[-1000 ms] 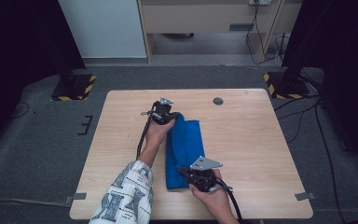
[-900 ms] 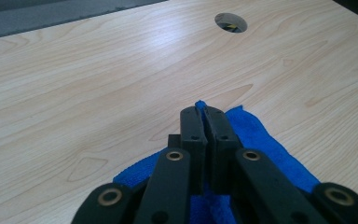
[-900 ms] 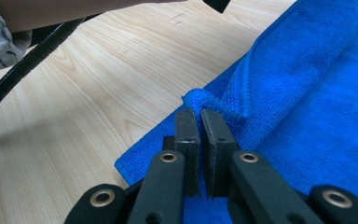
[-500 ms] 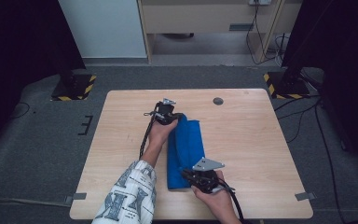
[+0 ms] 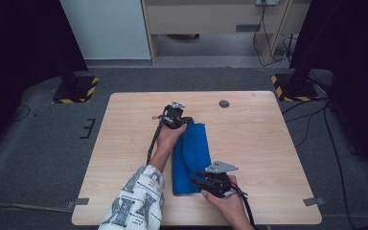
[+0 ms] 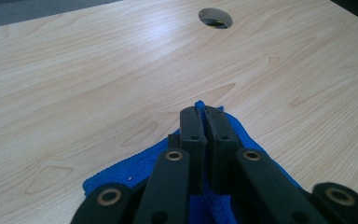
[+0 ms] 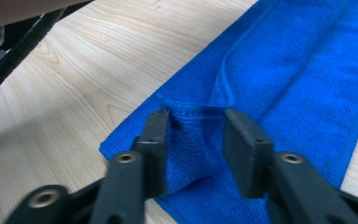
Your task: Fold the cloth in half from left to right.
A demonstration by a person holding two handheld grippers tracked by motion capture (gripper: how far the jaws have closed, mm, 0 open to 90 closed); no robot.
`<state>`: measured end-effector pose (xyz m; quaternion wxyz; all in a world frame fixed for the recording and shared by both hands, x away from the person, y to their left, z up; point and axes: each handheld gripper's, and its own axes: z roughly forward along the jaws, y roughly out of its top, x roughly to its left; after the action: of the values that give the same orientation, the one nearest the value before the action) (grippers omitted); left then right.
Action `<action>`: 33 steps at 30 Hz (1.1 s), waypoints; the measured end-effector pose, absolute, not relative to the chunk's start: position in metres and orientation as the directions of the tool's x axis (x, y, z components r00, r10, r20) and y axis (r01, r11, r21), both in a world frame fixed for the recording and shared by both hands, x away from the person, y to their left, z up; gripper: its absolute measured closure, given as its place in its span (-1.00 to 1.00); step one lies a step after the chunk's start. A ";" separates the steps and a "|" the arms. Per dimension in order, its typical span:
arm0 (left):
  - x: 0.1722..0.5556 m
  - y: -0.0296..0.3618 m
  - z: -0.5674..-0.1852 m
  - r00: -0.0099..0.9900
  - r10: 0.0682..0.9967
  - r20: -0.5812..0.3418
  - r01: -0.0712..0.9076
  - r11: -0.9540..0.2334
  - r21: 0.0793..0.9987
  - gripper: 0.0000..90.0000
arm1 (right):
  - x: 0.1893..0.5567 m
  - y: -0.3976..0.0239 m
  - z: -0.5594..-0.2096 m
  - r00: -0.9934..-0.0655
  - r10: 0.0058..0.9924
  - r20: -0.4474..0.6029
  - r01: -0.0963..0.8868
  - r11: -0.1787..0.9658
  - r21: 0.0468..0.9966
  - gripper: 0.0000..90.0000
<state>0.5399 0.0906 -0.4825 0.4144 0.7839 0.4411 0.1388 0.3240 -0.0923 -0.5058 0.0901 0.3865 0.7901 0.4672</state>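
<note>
Blue towel (image 5: 191, 158), long axis running near-to-far: I am clamping its far corner with the left gripper (image 6: 206, 122) while the right gripper (image 7: 193, 135) is just opening around the near corner.

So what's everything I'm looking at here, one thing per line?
towel: one, blue, folded into a long strip at mid-table
table: one, light wood, with a round hole near its far edge
stands: two, black with yellow-striped bases, on the floor at the far corners
left hand-held gripper: one, black, shut on the towel's far end
right hand-held gripper: one, black, jaws just opening, a towel fold loose between them at the near end
sleeve: one, patterned white, on the left arm
</note>
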 end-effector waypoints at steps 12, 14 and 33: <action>0.539 0.086 -0.474 0.573 0.807 -0.143 0.570 -0.267 0.777 0.93 | 0.325 -0.098 -0.504 -0.661 0.716 0.225 0.553 0.262 0.791 -0.10; 0.539 0.086 -0.473 0.572 0.807 -0.144 0.568 -0.264 0.779 0.93 | 0.325 -0.099 -0.502 -0.660 0.717 0.225 0.549 0.256 0.796 -0.12; 0.540 0.083 -0.473 0.577 0.802 -0.151 0.570 -0.264 0.778 0.92 | 0.345 -0.105 -0.496 -0.622 0.752 0.218 0.561 0.233 0.795 0.08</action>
<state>0.5399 0.0830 -0.4726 0.4197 0.7827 0.4383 0.1385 0.3449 -0.1054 -0.4960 0.1056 0.4219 0.7779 0.4536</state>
